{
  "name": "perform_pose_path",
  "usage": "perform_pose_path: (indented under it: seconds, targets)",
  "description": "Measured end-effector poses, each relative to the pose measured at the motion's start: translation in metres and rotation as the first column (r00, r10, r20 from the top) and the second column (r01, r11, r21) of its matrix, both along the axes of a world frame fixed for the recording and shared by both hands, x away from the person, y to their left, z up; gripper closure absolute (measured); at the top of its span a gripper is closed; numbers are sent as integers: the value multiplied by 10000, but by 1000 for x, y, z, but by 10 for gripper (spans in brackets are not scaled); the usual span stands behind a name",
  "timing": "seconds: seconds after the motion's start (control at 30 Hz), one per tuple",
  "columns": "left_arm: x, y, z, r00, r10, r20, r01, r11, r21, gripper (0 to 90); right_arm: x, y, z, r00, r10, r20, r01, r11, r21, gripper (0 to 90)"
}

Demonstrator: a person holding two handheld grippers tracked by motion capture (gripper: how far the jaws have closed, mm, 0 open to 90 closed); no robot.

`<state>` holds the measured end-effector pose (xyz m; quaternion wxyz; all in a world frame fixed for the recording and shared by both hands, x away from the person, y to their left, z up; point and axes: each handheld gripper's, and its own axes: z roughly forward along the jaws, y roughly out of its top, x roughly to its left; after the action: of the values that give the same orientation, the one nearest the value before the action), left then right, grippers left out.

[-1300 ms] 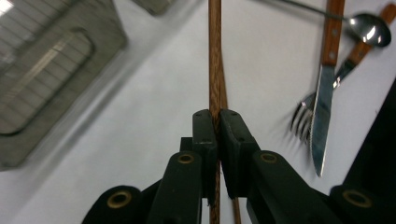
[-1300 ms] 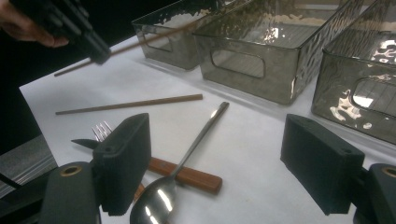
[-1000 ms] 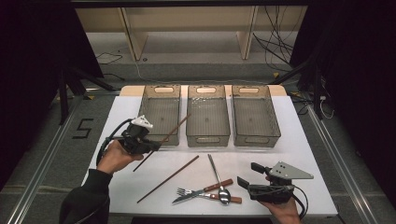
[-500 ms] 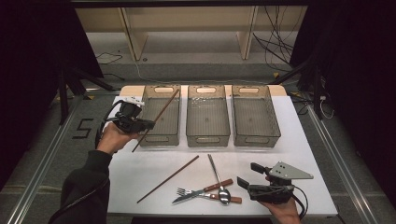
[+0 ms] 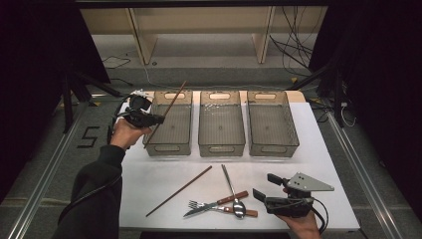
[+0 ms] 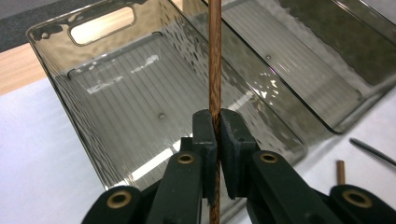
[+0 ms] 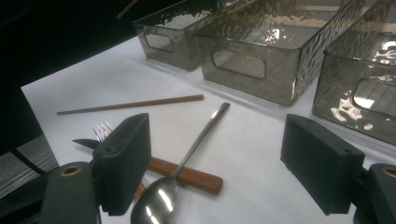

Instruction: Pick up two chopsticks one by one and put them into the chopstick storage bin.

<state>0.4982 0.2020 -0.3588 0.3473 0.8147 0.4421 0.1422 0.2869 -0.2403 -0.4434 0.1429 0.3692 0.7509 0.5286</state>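
High view: I am holding a brown chopstick (image 5: 166,113) in my left gripper (image 5: 154,119), clamped tight on its shaft, over the near-left edge of the leftmost bin (image 5: 171,124). Its long axis is slanting up and away across that bin, so I am judging that it needs lowering flat. My right gripper (image 5: 263,186) is resting wide open, holding nothing, beside the spoon (image 5: 234,191). No readable labels.

The chopstick (image 6: 215,56) looks like grained brown wood, matt. The bins (image 5: 171,130) are smoky, glossy clear plastic with ribbed floors. The spoon (image 7: 187,161) is polished metal; the table (image 5: 323,164) is matt white.
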Motion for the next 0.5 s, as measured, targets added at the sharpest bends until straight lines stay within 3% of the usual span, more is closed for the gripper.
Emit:
perform_pose_path:
  seconds: [0.2,0.5]
  targets:
    - [15,-1,1,9996,248,162,-249,9997,88,847,0,0,0,10000,22,-17,-22,10000,1,250]
    - [31,-3,-8,9990,412,159,-415,9989,234,847,1,0,-1,10000,42,-47,-42,10000,8,250]
